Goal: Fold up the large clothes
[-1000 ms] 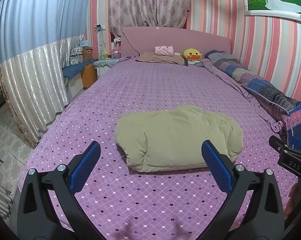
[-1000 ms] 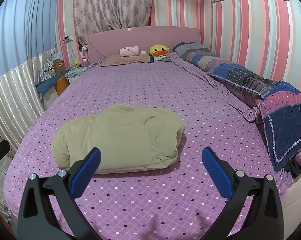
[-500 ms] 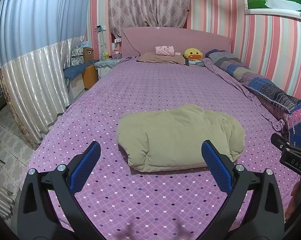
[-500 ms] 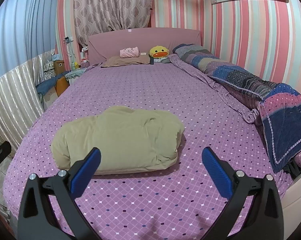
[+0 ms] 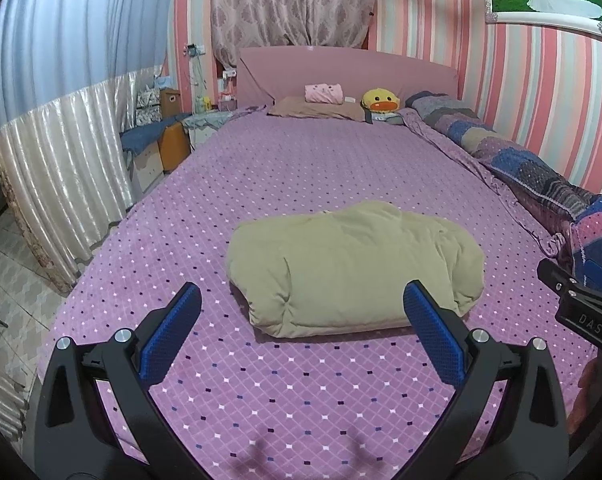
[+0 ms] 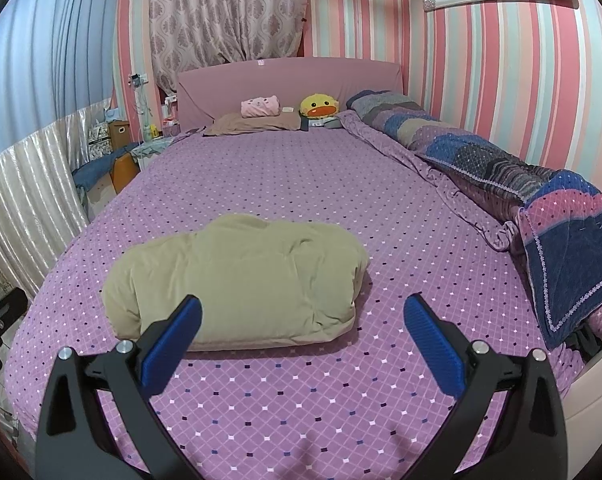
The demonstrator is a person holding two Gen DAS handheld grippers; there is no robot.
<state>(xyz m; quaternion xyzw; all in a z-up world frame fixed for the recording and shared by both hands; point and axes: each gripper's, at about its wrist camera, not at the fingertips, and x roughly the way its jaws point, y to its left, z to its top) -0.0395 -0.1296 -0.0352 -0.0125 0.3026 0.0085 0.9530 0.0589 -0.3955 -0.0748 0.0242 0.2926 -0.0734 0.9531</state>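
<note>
A puffy khaki garment (image 5: 353, 268) lies folded into a thick bundle on the purple dotted bedspread (image 5: 301, 168); the right wrist view shows the same garment (image 6: 241, 276). My left gripper (image 5: 301, 332) hovers open just short of the bundle's near edge, nothing between its blue pads. My right gripper (image 6: 301, 332) is open too, held above the bedspread (image 6: 301, 392) in front of the bundle's right end. The right gripper's black body (image 5: 581, 304) shows at the right edge of the left wrist view.
A rolled patchwork quilt (image 6: 501, 176) runs along the bed's right side by the striped wall. Pillows and a yellow duck plush (image 5: 380, 101) sit at the pink headboard (image 5: 341, 72). Curtains (image 5: 61, 168) and a nightstand (image 5: 169, 144) stand left of the bed.
Both views have crept slightly; the bundle sits a touch further from the left gripper. Both grippers stay open and the garment has not moved.
</note>
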